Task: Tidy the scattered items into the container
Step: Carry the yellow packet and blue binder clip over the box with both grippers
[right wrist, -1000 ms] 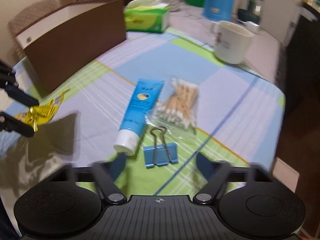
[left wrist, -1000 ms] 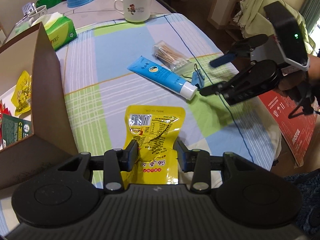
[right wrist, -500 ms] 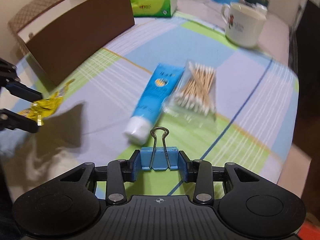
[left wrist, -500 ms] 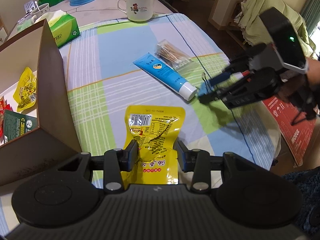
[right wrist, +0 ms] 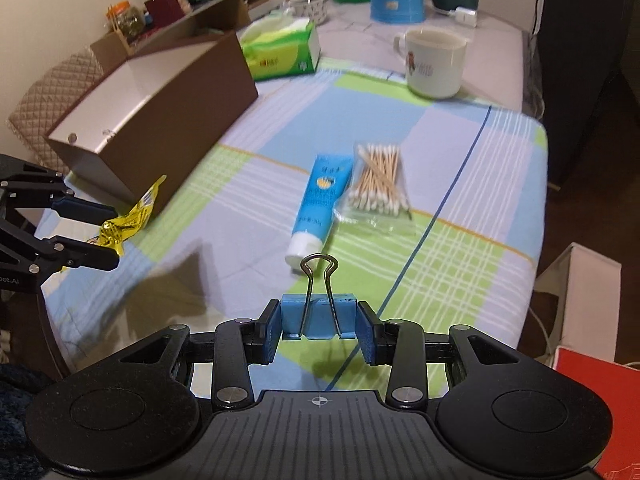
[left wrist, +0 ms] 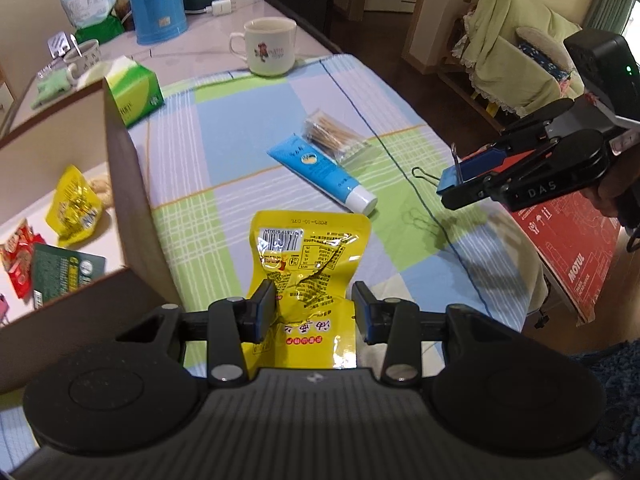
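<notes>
In your left wrist view, your left gripper (left wrist: 314, 312) is pinched on the yellow snack packet (left wrist: 308, 268), as it was a second ago, and carries it above the checked cloth (left wrist: 248, 148) just beside the brown box (left wrist: 132, 200); the box has swung closer, so the packet looks nearly ready to go over the wall to join the packets already inside. Out to the right your right gripper (left wrist: 452, 190) has risen off the cloth with the blue binder clip (left wrist: 460, 174) clamped in its tips, angled down and toward the left. In your right wrist view, that gripper (right wrist: 318, 330), which stood wide apart over the clip a second ago, now squeezes the clip (right wrist: 318, 316) by its sides, wire handles pointing forward, lifted clear. The blue tube (right wrist: 320, 204) and the bag of cotton swabs (right wrist: 378, 188) lie touching on the cloth, well apart from the box (right wrist: 160, 112), so they remain to collect
</notes>
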Tool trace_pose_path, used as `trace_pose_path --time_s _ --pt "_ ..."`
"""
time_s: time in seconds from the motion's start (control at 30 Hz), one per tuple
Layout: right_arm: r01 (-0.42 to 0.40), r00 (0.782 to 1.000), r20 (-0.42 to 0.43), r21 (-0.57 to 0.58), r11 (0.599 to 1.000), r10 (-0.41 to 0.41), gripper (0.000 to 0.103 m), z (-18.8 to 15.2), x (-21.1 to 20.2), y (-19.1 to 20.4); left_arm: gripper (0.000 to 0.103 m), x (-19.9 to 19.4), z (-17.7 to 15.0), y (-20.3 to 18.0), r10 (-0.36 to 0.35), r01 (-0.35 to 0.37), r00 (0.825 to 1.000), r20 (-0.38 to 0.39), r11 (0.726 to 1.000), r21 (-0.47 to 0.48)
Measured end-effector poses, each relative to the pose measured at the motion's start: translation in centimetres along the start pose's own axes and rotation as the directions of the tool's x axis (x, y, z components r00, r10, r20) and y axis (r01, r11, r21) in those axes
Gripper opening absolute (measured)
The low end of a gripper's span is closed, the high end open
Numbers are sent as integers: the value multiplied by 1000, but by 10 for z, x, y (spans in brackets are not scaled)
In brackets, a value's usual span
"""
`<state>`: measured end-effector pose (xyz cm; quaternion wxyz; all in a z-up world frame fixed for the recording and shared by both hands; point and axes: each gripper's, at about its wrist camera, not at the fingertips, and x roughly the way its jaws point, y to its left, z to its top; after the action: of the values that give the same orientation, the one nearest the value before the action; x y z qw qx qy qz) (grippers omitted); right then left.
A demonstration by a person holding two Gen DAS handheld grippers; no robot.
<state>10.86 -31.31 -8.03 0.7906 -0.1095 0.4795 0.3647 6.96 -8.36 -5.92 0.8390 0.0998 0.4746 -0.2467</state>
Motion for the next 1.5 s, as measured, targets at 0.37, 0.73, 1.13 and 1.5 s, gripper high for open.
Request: trace_pose_path --time_s 0.37,0.73,1.13,1.5 --pt "-20 997 73 -76 997 26 38 44 -14 32 36 -59 4 35 61 -63 994 92 998 21" --pt "-87 988 108 -203 975 110 38 106 -12 87 36 -119 -5 118 238 -244 967 92 968 62" --pt "-136 983 73 -337 932 170 38 162 13 153 36 -151 -24 203 329 -332 943 49 939 88" --pt "-129 991 -14 -406 905 135 38 196 64 193 36 -131 -21 264 309 -304 951 -3 939 160"
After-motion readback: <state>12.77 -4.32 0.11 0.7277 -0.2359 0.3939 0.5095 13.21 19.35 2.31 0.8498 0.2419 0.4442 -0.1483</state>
